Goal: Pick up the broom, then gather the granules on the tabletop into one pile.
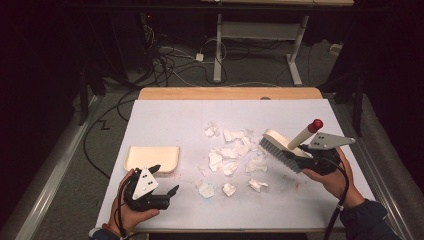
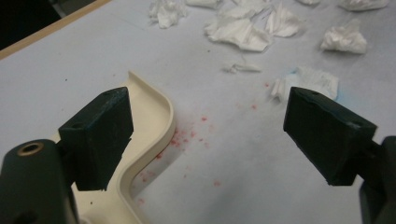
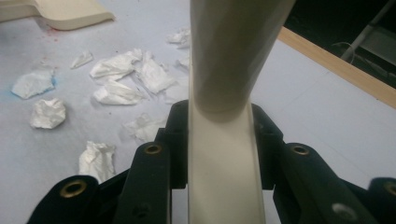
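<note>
Clamped brush [image 1: 280,145] in right gripper [image 1: 306,159], bristles beside paper scraps [image 1: 231,152]. Held left gripper [image 1: 159,181] wide open just at five o'clock of dustpan [image 1: 151,157], scraps toward three o'clock.

Dark room, cables [image 1: 165,62] on floor [image 1: 65,165]

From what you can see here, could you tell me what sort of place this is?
Probably a lab or recording workspace: a table under a white sheet, tangled cables on the floor, and another desk frame behind.
</note>
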